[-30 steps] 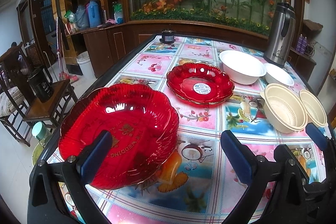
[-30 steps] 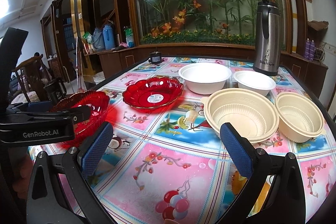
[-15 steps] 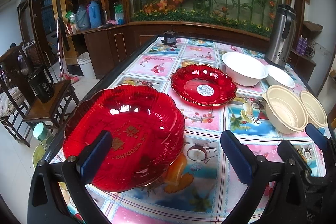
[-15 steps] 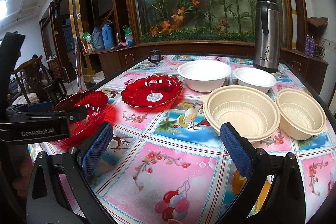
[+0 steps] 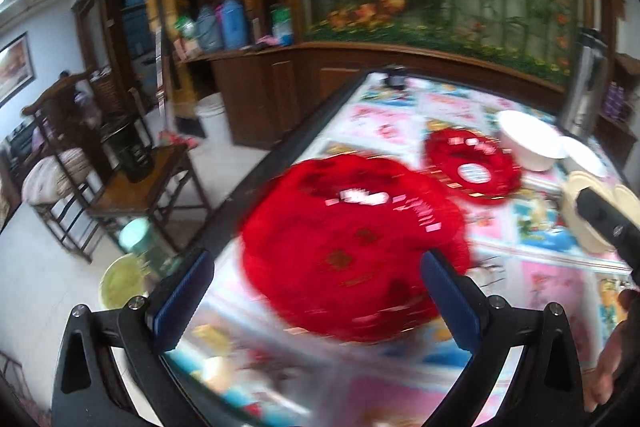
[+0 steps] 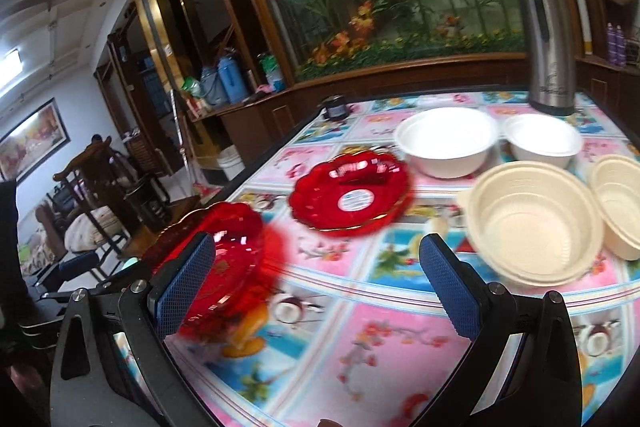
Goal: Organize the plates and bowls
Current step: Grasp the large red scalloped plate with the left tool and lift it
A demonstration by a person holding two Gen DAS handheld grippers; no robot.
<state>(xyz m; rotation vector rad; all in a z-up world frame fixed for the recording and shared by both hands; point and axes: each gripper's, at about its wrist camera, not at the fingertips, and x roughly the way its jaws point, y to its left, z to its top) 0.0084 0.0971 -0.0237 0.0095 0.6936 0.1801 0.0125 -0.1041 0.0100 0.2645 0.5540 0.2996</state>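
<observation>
A large red plate (image 5: 352,231) lies near the table's left edge, blurred, just ahead of my open, empty left gripper (image 5: 316,291). It also shows in the right wrist view (image 6: 228,259), partly behind the left finger. A smaller red plate (image 6: 350,193) with a white sticker sits mid-table, also seen in the left wrist view (image 5: 472,167). Two white bowls (image 6: 446,141), (image 6: 540,143) stand behind it. Two cream bowls (image 6: 528,223), (image 6: 620,203) sit at the right. My right gripper (image 6: 316,287) is open and empty above the tablecloth.
A steel thermos (image 6: 548,39) stands at the far right corner and a small dark jar (image 6: 336,107) at the far edge. A wooden chair (image 5: 132,187) and a bin (image 5: 212,119) stand on the floor left of the table (image 5: 280,147).
Both grippers have swung to the left, and the views are motion-blurred. The left gripper has pulled back, so the large red plate lies farther ahead and to the right. Nothing has been gripped.
</observation>
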